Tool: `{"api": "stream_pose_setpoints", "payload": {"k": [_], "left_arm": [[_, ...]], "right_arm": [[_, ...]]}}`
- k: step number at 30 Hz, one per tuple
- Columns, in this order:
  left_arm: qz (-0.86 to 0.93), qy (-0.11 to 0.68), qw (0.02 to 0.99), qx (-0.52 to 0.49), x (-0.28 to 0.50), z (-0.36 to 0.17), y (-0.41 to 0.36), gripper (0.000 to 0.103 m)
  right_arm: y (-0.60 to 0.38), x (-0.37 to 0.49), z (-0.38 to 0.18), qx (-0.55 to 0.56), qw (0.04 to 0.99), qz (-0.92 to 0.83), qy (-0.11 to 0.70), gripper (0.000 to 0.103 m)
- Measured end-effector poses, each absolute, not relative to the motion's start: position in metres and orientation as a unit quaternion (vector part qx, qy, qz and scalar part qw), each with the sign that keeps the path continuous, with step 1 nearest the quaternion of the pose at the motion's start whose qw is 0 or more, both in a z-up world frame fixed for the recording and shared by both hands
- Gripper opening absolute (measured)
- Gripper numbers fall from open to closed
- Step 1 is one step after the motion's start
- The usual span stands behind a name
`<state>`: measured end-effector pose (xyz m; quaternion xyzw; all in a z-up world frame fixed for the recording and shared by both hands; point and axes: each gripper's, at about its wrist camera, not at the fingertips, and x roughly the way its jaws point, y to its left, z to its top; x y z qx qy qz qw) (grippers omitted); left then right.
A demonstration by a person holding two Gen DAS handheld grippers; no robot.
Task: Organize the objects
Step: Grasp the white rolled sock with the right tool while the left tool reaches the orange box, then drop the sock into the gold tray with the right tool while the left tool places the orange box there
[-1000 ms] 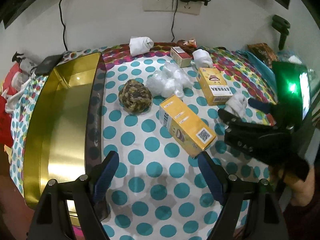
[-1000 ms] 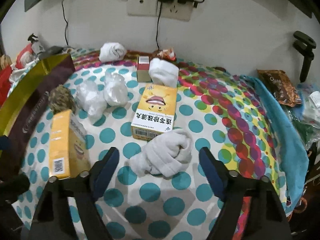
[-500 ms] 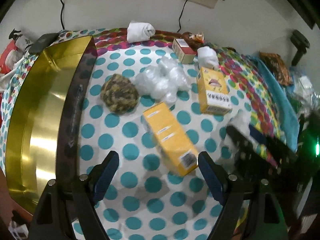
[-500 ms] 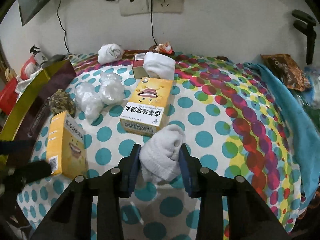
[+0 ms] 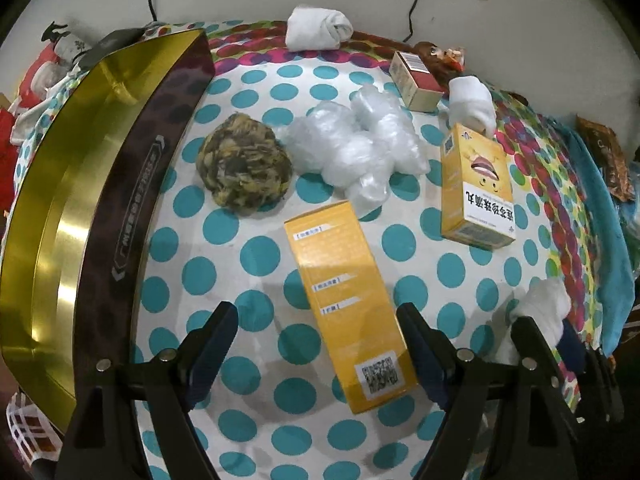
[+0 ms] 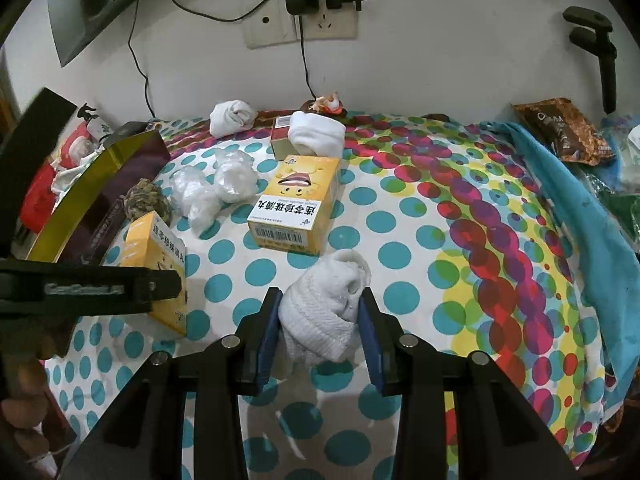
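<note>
My right gripper [image 6: 320, 304] is shut on a rolled white sock [image 6: 324, 308] on the polka-dot cloth; the left wrist view shows this sock [image 5: 546, 300] at the right. My left gripper [image 5: 316, 320] stands open, pointing steeply down, with its fingers on either side of the near end of a long yellow box [image 5: 344, 292] that lies flat. The pads do not touch the box. A second yellow box [image 5: 478, 188] lies further right. An empty gold tray [image 5: 60, 200] with a dark rim fills the left side.
A camouflage ball [image 5: 244, 168] and crumpled clear plastic [image 5: 356, 148] lie beyond the long box. A small red-topped box [image 5: 414, 80] and two more rolled white socks [image 5: 318, 32] [image 5: 472, 100] sit near the wall. A blue towel [image 6: 568, 208] drapes the right edge.
My right gripper closed on the white sock. My left gripper tipped downward and came over the long yellow box, which now lies between its open fingers.
</note>
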<state>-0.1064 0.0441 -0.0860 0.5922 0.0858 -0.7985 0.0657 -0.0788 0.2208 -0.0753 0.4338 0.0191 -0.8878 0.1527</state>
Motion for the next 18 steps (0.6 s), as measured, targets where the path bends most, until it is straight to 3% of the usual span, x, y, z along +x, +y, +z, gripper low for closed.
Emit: {"api": "stream_pose_setpoints", "payload": {"k": [1,2,3,12,18], "left_arm": [[-0.799,0.084,0.065,0.592,-0.106,-0.086,0.044,0.076],[-0.800,0.080,0.062,0.592,-0.106,-0.086,0.045,0.048],[-0.800,0.080,0.056,0.592,-0.106,-0.085,0.046,0.030],[-0.844,0.030,-0.001,0.536,-0.081,-0.039,0.040,0.029],[-0.868,0.019,0.026,0.496,-0.064,0.004,-0.020,0.029]], "right_arm": [[0.222,-0.078,-0.075,0.434,0.155,-0.888,0.016,0.035],[0.222,-0.077,-0.074,0.433,0.156,-0.888,0.014,0.035],[0.222,-0.076,-0.074,0.433,0.156,-0.888,0.014,0.035],[0.218,-0.070,-0.070,0.429,0.155,-0.890,0.012,0.035],[0.210,-0.063,-0.058,0.419,0.153,-0.895,0.012,0.035]]}}
